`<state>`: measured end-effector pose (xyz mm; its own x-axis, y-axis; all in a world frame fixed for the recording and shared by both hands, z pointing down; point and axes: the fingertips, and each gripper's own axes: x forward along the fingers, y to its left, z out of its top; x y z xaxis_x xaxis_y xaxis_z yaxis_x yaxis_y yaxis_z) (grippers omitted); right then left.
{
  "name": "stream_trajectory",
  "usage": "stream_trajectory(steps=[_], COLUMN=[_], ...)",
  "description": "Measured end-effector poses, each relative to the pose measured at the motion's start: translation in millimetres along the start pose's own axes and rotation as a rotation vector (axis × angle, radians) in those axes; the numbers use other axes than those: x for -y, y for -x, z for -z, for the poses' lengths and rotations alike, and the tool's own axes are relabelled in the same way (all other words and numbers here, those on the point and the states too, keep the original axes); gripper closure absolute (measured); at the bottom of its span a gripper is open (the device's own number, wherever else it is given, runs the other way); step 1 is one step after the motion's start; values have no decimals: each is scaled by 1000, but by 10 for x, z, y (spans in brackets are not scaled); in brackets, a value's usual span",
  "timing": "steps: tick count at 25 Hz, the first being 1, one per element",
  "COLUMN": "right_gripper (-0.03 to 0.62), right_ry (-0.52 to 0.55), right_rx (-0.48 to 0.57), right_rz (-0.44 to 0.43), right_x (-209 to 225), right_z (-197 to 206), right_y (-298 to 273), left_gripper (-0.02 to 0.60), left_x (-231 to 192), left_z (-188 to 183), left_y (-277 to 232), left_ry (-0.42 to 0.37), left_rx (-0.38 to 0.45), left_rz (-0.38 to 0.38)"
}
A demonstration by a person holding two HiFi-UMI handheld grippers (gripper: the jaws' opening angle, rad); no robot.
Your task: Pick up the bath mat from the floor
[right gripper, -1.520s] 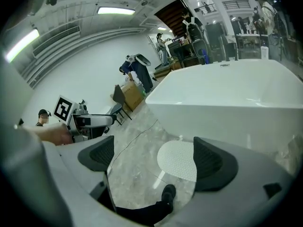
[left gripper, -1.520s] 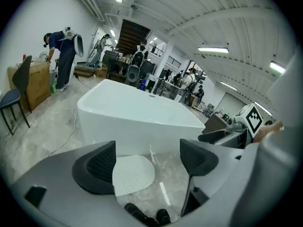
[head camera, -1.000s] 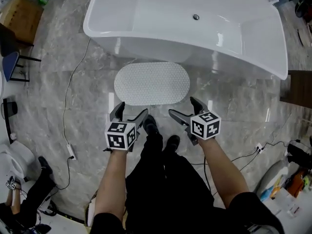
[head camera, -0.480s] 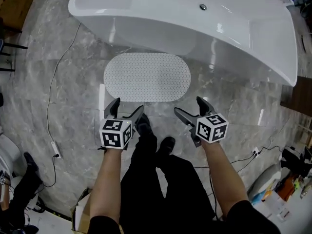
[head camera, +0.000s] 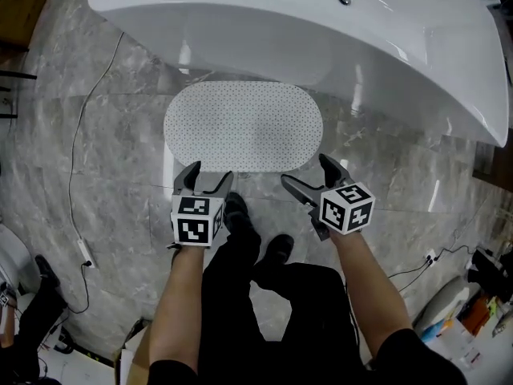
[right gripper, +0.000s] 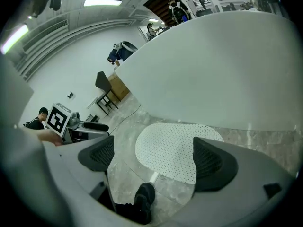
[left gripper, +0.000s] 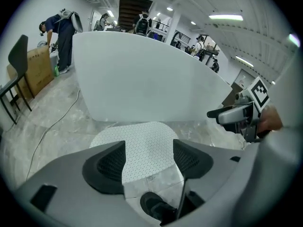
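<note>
Head view: oval bath mat [head camera: 243,127] lies before the bathtub [head camera: 321,30], long axis crosswise, near edge just ahead of both grippers. Left gripper [head camera: 210,175], jaws just narrowing, and right gripper [head camera: 304,172] stand apart, empty.

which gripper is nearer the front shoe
Left. The left gripper, jaws just narrowed with nothing between, sits beside the front shoe on its left; the right gripper is farther off on the other side.
</note>
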<state>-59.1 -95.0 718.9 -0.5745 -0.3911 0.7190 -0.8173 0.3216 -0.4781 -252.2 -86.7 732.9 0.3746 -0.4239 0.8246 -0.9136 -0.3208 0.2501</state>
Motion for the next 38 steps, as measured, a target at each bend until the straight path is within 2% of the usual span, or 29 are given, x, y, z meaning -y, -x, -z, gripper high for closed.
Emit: stream_trajectory(steps=[2, 7, 11, 14, 17, 20, 23, 29, 33, 38], right_gripper=[79, 79, 79, 79, 79, 79, 79, 79, 79, 79], right_ry=[3, -30, -4, -7, -31, -25, 84, 179, 276, 262], right_rx=[-1, 13, -4, 69, 121, 110, 132, 66, -40, -138], right_rz=[-7, -5, 18, 51, 72, 44, 39, 82, 101, 145], right_x=[86, 357, 662, 966, 1180, 1249, 1310, 1548, 1693, 2091], right_z=[110, 514, 923, 825, 769, 623, 347, 415, 723, 1088], right_y=[-142, -526, -784, -914, -1054, -1235, -1330, -1605, -1844, -1944], left_gripper=[250, 230, 204, 187, 142, 132, 130, 130, 130, 130], left_x=[-26, -152, -256, -457, -451, -550, -760, -1137, -1389, -1547], left_z=[49, 107, 142, 12, -48, -84, -57, 377, 751, 1151], left_y=[-153, -580, -894, -1012, -1096, -1146, -1175, -1337, -1580, -1969], left_ry=[-14, 15, -38, -4, 18, -47, -94, -128, -74, -84], left_rx=[4, 31, 14, 47, 77, 96, 99, 2, -58, -135], left_rz=[-7, -16, 9, 20, 87, 82, 43, -18, -64, -122])
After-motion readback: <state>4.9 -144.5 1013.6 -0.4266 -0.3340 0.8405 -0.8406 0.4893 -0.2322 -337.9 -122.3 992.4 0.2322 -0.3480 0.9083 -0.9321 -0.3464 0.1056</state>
